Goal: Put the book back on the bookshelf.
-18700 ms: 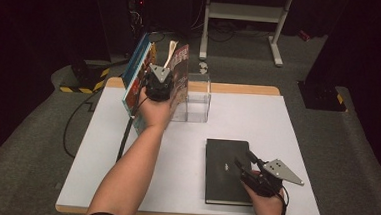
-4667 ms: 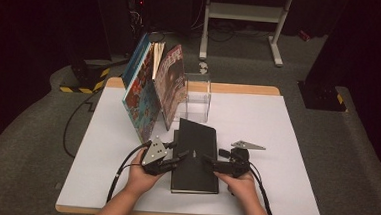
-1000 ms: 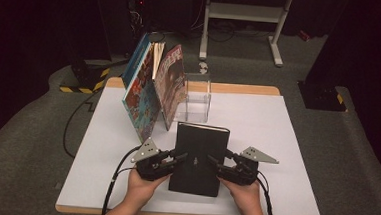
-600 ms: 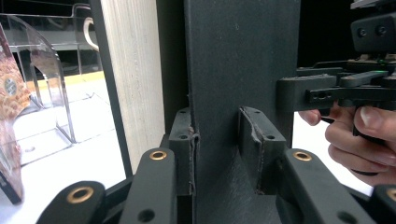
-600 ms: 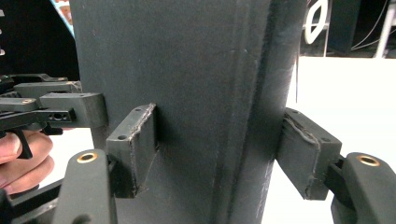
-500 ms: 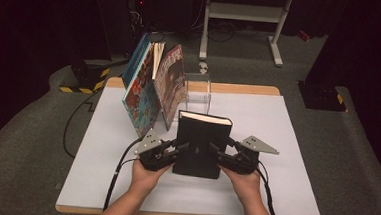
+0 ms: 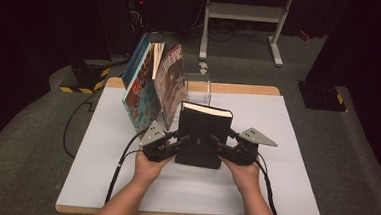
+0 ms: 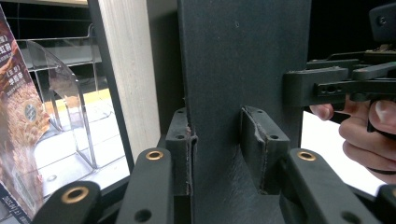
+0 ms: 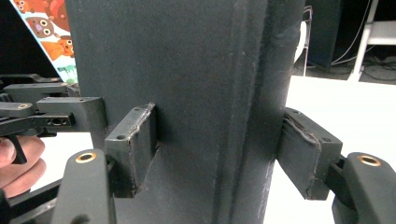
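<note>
Book: black hardcover book (image 7: 200, 138), which I hold standing upright on the white bench (image 7: 101, 147), near the front middle, its cream page edge facing the far side.
Left tool: my left tool (image 7: 176, 144) is clenched on the book's left edge; in the left gripper view its pads (image 8: 180, 140) press on either side of the dark cover. Its jaws have just eased a little wider, with the book between them.
Right tool: my right tool (image 7: 221, 148) is clamped on the book's right edge; in the right gripper view both pads (image 9: 135, 135) sit flat against the cover.
Hands: my left hand (image 7: 147, 167) and right hand (image 7: 244, 173) come in from the near edge, one on each side of the book.
Neighbours: leaning picture books (image 7: 150, 85) stand just left of and behind the black book, propped in a clear plastic stand (image 7: 200, 85).
Gap: I cannot tell whether the black book touches the nearest leaning cover.
</note>
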`<state>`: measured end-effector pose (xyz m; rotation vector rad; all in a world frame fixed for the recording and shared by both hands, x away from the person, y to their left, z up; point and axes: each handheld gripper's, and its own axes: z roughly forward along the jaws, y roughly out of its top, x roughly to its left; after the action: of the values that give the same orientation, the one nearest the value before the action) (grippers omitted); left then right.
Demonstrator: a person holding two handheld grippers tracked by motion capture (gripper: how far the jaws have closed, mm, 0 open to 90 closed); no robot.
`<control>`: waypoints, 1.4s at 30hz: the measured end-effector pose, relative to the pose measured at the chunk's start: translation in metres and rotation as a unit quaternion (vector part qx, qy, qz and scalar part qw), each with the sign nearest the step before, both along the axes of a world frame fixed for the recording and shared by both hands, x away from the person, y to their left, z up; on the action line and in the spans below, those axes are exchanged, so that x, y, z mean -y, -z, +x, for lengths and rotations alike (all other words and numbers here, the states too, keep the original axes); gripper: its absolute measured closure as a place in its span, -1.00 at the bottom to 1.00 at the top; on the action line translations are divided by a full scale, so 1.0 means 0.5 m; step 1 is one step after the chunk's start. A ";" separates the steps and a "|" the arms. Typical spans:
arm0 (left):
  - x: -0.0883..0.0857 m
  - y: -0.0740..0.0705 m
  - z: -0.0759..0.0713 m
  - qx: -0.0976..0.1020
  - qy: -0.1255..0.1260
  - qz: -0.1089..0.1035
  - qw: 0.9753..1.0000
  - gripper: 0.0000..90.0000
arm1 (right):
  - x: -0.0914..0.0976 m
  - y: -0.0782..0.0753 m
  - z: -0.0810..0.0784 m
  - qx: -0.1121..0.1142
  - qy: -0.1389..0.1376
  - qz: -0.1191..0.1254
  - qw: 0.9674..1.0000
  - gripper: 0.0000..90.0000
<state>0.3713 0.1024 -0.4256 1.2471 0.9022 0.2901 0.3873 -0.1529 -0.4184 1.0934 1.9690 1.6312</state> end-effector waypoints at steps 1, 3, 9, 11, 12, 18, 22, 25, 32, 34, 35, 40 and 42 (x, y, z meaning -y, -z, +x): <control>-0.001 0.002 -0.002 0.004 0.000 0.004 1.000 0.43 | 0.000 0.002 -0.003 0.003 0.000 -0.001 1.000 -0.29; 0.000 0.005 -0.004 0.006 0.000 0.005 1.000 0.43 | -0.001 0.004 -0.005 0.006 0.001 -0.001 1.000 -0.29; 0.009 0.018 -0.014 0.017 -0.007 0.026 0.999 0.41 | 0.001 0.011 -0.013 0.012 0.005 -0.010 1.000 -0.34; 0.010 0.020 -0.017 0.020 -0.007 0.027 0.999 0.40 | 0.003 0.015 -0.016 0.014 0.007 -0.007 1.000 -0.35; 0.010 0.020 -0.017 0.020 -0.007 0.027 0.999 0.40 | 0.003 0.015 -0.016 0.014 0.007 -0.007 1.000 -0.35; 0.004 0.027 -0.022 0.022 -0.015 0.035 0.999 0.37 | 0.001 0.017 -0.024 0.021 0.009 -0.006 1.000 -0.34; 0.000 0.033 -0.027 0.027 -0.016 0.038 0.999 0.38 | 0.001 0.019 -0.029 0.026 0.009 -0.003 1.000 -0.33; 0.001 0.034 -0.030 0.029 -0.016 0.039 0.999 0.37 | 0.002 0.021 -0.031 0.028 0.010 -0.002 1.000 -0.33; -0.008 0.041 -0.036 0.039 -0.026 0.050 0.998 0.39 | 0.000 0.023 -0.041 0.037 0.010 -0.007 0.999 -0.31; -0.009 0.042 -0.037 0.041 -0.030 0.052 0.997 0.42 | 0.000 0.023 -0.041 0.038 0.010 -0.007 0.999 -0.30; -0.013 0.042 -0.037 0.042 -0.033 0.053 0.997 0.42 | 0.001 0.024 -0.044 0.038 0.012 -0.005 0.999 -0.29; -0.022 0.042 -0.038 0.045 -0.041 0.054 0.997 0.41 | 0.001 0.025 -0.047 0.039 0.014 -0.002 0.999 -0.26; -0.027 0.042 -0.036 0.039 -0.045 0.051 0.997 0.37 | 0.001 0.026 -0.049 0.037 0.012 0.000 0.999 -0.25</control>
<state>0.3534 0.1161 -0.4466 1.2816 0.8867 0.4577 0.3627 -0.1534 -0.4315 1.0378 1.9011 1.6355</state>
